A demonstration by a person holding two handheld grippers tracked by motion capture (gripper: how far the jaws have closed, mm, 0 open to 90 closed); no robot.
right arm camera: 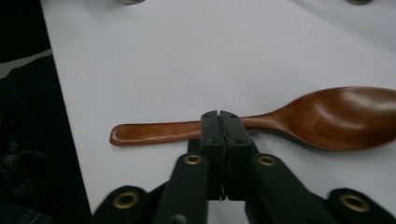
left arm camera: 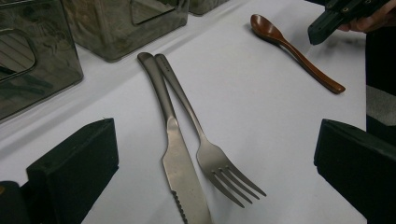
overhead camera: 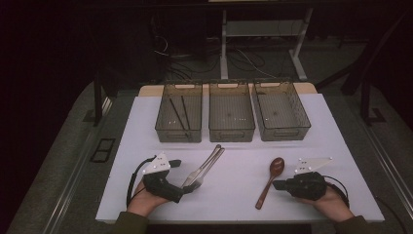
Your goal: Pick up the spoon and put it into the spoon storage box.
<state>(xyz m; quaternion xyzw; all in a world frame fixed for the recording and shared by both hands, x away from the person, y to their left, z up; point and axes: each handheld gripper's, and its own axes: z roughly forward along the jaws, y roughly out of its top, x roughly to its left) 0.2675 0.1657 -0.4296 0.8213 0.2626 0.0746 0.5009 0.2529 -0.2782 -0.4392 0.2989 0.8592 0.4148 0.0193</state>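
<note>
On the white bench (overhead camera: 234, 195), at five o'clock from the three bins (overhead camera: 231, 117), lies the wooden spoon (overhead camera: 271, 180); the right claw (right arm camera: 219, 119) stands pressed together just before its handle. At nine o'clock from the spoon, the left claw (overhead camera: 187, 180) stands spread around a knife (left arm camera: 180, 168) and fork (left arm camera: 210, 154).

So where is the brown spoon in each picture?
High view: the spoon lies right of centre on the white table, just left of the right gripper.
Left gripper view: upper right, lying slantwise, bowl toward the bins.
Right gripper view: across the middle, bowl at right, behind the shut jaws.
Shared landmark: the right gripper, beside the spoon's handle in all three views.
</note>
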